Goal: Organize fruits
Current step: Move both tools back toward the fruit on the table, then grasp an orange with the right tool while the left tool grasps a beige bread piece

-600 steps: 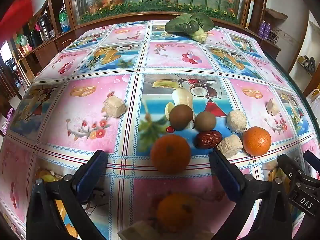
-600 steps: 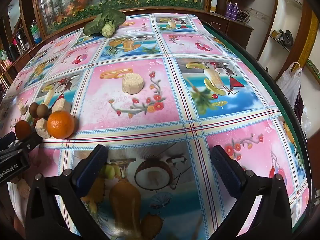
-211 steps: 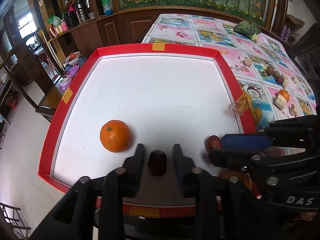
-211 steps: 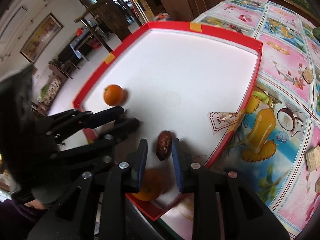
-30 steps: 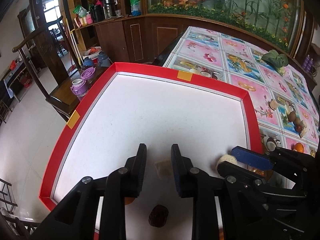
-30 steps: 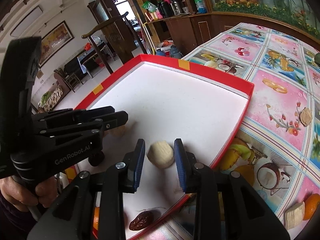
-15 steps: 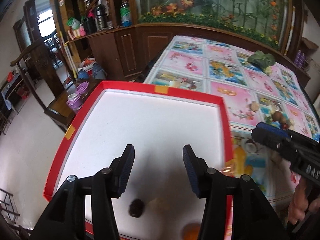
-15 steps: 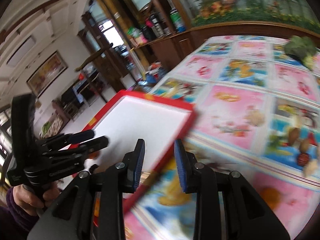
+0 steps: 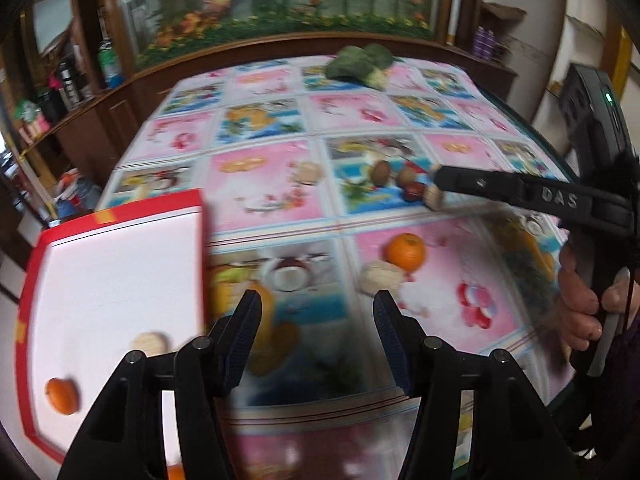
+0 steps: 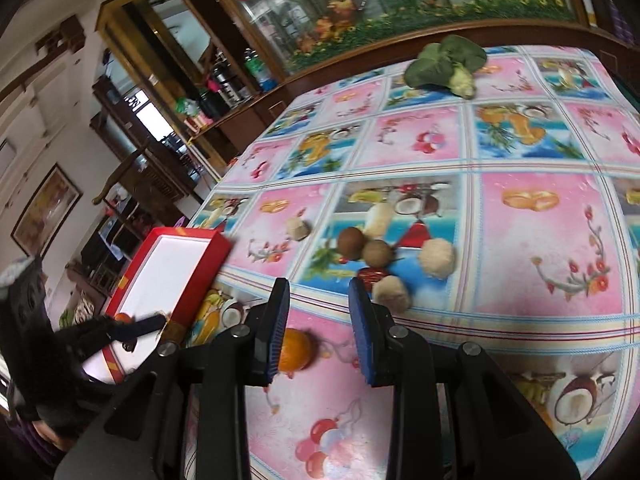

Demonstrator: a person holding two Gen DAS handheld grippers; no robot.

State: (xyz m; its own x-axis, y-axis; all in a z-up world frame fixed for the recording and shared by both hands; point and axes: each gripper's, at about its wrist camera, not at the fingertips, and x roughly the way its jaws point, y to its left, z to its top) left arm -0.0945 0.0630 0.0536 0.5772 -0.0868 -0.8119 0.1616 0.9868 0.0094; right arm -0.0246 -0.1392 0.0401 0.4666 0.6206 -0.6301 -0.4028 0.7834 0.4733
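Fruit sorting partly done, both grippers empty above the tabletop.

An orange and a pale round piece are seen already inside the red-rimmed tray at the tabletop's left edge; most of the fruit is judged still to be moved. Another orange and a pale lump are left near the tabletop's front edge, and a cluster of two brown fruits, a red date and pale pieces is left toward the middle. The left gripper is held wide open and empty, the orange lying just beyond its right finger. The right gripper is opened narrower, also empty, the same orange partly hidden behind its left finger.
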